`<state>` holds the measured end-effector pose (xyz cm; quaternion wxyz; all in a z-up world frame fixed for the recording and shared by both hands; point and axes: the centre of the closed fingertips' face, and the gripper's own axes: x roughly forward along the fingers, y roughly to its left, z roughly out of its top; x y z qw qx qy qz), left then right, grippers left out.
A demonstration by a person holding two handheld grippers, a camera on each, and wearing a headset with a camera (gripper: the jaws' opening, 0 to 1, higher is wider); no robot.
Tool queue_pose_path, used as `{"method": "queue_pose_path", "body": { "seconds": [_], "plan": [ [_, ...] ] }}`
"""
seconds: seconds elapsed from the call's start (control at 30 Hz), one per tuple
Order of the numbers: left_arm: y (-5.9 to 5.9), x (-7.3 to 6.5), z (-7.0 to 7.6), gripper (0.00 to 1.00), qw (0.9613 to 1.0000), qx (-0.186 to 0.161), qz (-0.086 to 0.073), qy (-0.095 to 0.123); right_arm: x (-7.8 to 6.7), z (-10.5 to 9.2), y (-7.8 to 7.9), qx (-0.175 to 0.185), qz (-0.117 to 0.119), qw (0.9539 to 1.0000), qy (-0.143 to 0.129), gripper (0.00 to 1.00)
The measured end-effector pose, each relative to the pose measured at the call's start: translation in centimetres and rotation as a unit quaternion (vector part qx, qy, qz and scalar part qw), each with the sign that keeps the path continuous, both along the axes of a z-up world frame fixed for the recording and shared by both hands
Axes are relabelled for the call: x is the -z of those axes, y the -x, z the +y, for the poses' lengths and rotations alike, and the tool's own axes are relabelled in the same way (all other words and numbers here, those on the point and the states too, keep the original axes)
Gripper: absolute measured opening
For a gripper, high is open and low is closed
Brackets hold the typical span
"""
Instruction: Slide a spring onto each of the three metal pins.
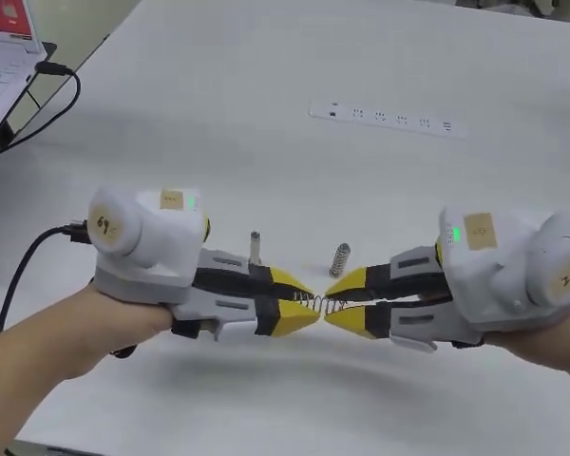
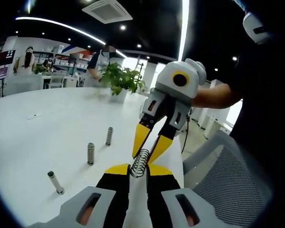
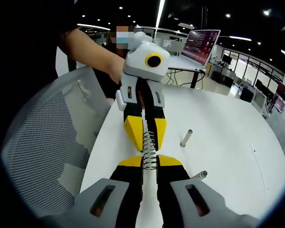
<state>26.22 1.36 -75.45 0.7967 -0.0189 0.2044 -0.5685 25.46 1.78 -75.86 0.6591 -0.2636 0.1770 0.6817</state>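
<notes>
While the left tongs (image 1: 309,306) and the right tongs (image 1: 334,304) were each closed on one end of the spring (image 1: 321,303), held level at lower centre, the bare pin (image 1: 255,245) stood upright on the desk (image 1: 266,95) just above, nearer the left tongs.
</notes>
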Motion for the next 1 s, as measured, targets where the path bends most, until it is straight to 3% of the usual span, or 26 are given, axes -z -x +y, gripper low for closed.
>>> {"method": "queue_pose_path", "body": {
  "seconds": [0.53, 0.63, 0.7, 1.0],
  "plan": [
    [0.10, -0.25, -0.14, 0.04, 1.0000, 0.005, 0.002, 0.003, -0.31, -0.15, 0.23, -0.007, 0.005, 1.0000, -0.004, 0.07],
    [0.24, -0.28, -0.22, 0.04, 1.0000, 0.008, -0.001, 0.000, -0.27, -0.19, 0.29, -0.009, 0.005, 0.9999, -0.003, 0.07],
    [0.35, -0.41, -0.31, 0.03, 0.9998, 0.009, -0.016, -0.004, -0.28, -0.17, 0.26, -0.010, 0.003, 0.9999, -0.001, 0.07],
    [0.65, -0.74, -0.32, 0.03, 0.9998, 0.012, -0.015, 0.001, -0.47, -0.09, 0.56, -0.014, 0.005, 0.9999, -0.002, 0.07]
  ]
}}
